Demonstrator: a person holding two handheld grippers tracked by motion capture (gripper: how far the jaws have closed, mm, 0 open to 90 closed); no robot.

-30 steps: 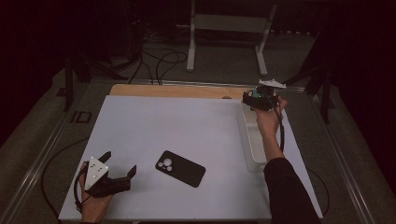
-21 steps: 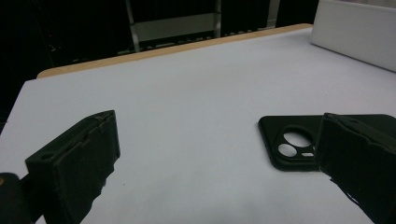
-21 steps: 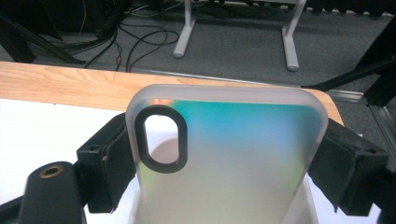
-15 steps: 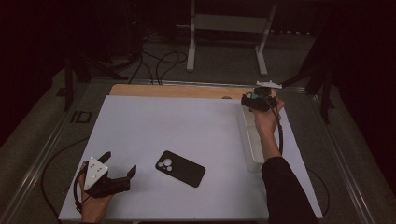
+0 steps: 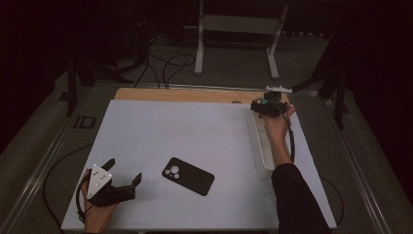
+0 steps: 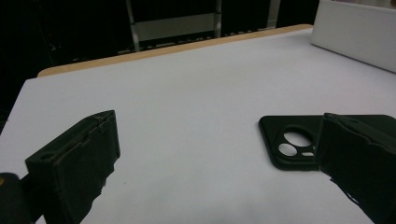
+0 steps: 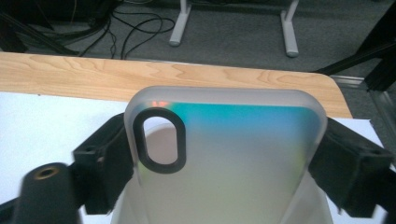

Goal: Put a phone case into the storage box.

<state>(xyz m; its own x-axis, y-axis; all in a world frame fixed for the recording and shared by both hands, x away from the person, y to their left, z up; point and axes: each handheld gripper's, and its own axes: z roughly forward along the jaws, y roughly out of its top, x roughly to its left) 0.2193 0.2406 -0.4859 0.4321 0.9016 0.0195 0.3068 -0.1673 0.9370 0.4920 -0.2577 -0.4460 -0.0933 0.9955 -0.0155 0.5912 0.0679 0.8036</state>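
Note:
A black phone case [image 5: 188, 175] lies flat on the white table top [image 5: 195, 131], camera cutout toward the left; it also shows in the left gripper view [image 6: 299, 142]. My left gripper [image 5: 122, 170] rests at the front left corner, open, with nothing between its jaws. At the far right, above a white tray [image 5: 263, 156], my right gripper [image 5: 259, 106] is shut on a translucent iridescent phone case [image 7: 224, 163] with a black-rimmed oval camera hole. That case is clamped by its two long edges between the jaws.
A bare wooden strip [image 5: 195, 95] runs along the table's far edge. Beyond it are a white stand [image 5: 234, 29] and cables on the floor. The white tray's wall [image 6: 355, 32] stands at the right in the left gripper view.
The right gripper with the translucent case has drifted slightly away and to the left above the tray. The left gripper and black case have not moved.

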